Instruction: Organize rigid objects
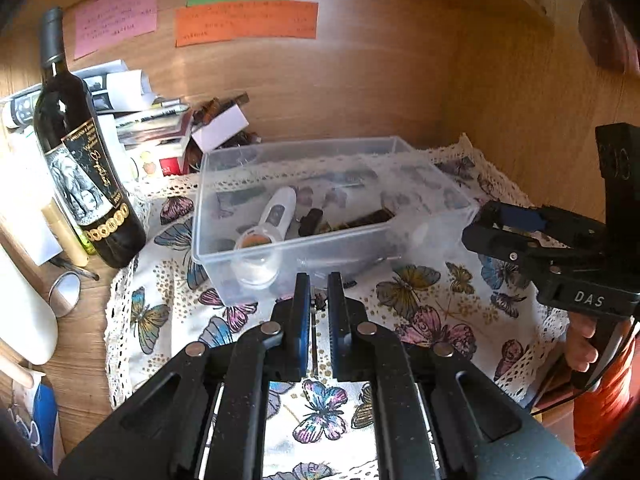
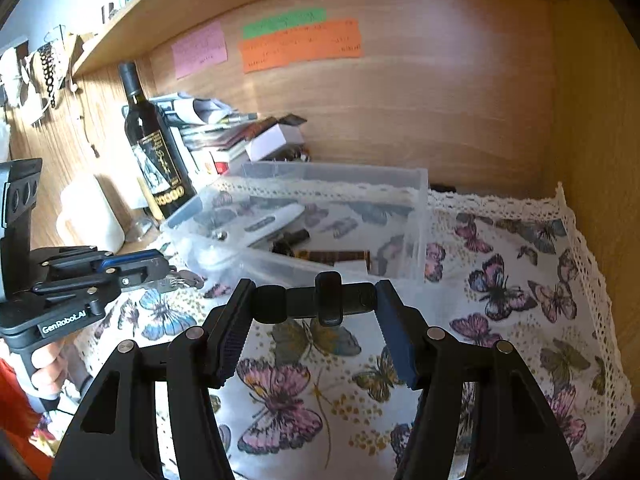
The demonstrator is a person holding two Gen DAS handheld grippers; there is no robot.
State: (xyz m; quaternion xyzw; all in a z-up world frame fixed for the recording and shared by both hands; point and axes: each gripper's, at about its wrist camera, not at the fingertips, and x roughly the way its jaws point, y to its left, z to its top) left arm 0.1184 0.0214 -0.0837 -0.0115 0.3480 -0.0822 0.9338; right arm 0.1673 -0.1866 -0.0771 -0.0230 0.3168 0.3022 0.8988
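Note:
A clear plastic box (image 1: 256,268) (image 2: 416,196) stands on the butterfly cloth (image 1: 416,292) (image 2: 500,320). Inside lie a white thermometer (image 1: 276,210) (image 2: 276,216), a small black piece (image 1: 310,222) (image 2: 292,238) and a dark brown bar (image 1: 368,218) (image 2: 334,256). My right gripper (image 2: 314,304) is shut on a black cylindrical object (image 2: 316,300), held crosswise just before the box's near wall; in the left wrist view it (image 1: 486,224) is beside the box's right side. My left gripper (image 1: 319,300) is nearly closed on thin metal keys (image 2: 180,280), just before the box.
A dark wine bottle (image 1: 86,176) (image 2: 154,152) stands left of the box, with a stack of papers and books (image 1: 156,120) (image 2: 208,128) behind. A white jug (image 2: 90,212) and a small mirror (image 1: 66,288) sit at the left. Wooden walls close in the back and right.

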